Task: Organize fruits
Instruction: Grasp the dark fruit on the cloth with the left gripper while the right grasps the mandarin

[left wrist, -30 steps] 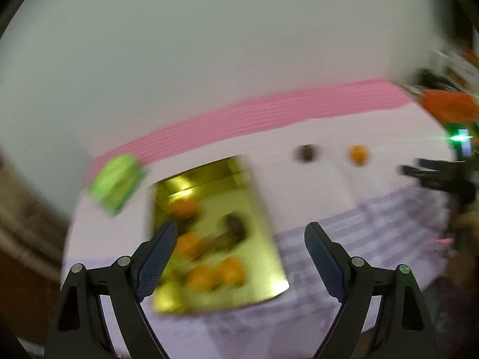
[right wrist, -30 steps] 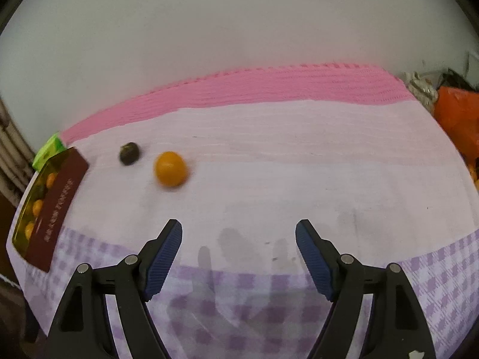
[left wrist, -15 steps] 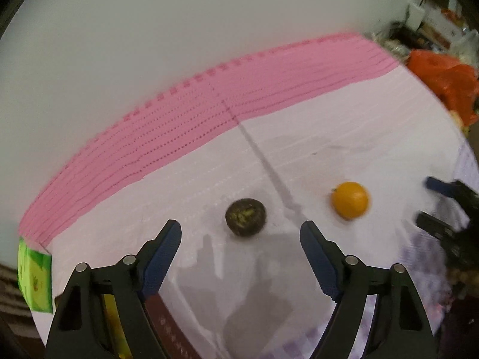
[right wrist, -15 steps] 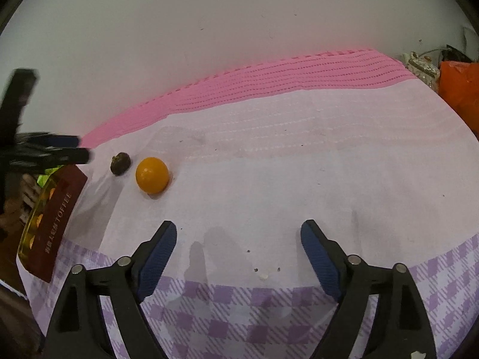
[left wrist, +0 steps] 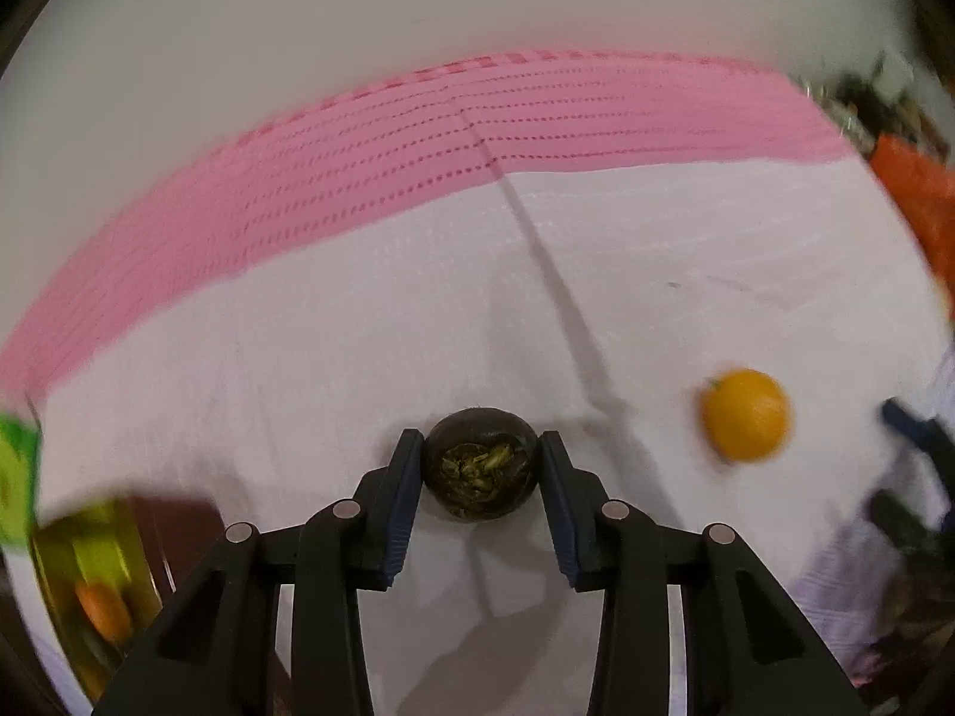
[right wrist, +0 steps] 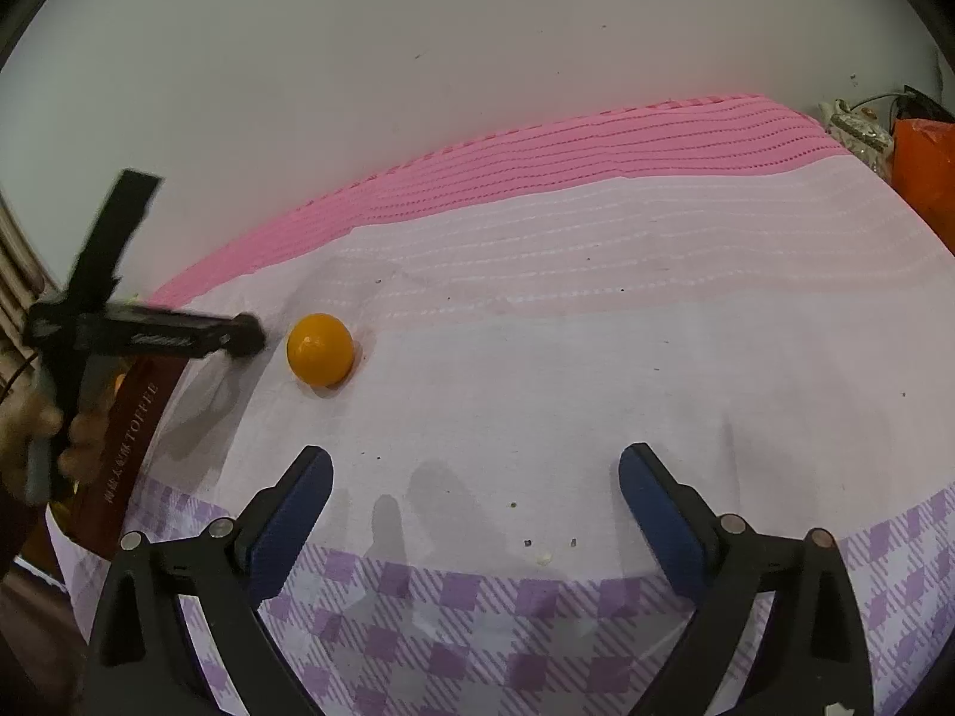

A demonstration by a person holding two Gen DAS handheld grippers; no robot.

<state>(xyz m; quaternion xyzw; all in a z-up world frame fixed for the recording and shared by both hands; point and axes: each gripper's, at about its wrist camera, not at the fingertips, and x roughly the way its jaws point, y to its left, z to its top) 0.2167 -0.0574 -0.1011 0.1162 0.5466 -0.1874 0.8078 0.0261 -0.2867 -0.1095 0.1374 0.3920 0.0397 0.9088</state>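
A dark brown, wrinkled fruit [left wrist: 480,465] rests on the white cloth, and my left gripper [left wrist: 480,438] is shut on it, a blue pad pressing each side. A round orange fruit [left wrist: 745,414] lies loose to its right. In the right wrist view the same orange fruit [right wrist: 320,349] sits just right of the left gripper [right wrist: 239,341], which hides the dark fruit. My right gripper [right wrist: 474,465] hovers nearer the checked cloth edge, its jaws opening with nothing between them.
A gold tin [left wrist: 89,567] holding orange fruit sits at the lower left, with its maroon side [right wrist: 128,447] marked TOFFEE. A green packet [left wrist: 15,477] lies beside it. An orange bag [right wrist: 922,179] stands at the far right. A pink cloth band [right wrist: 537,161] runs along the wall.
My left gripper swung from over the gold tin to the dark fruit, came down and shut on it. The right gripper's jaws widened while it stayed in place.
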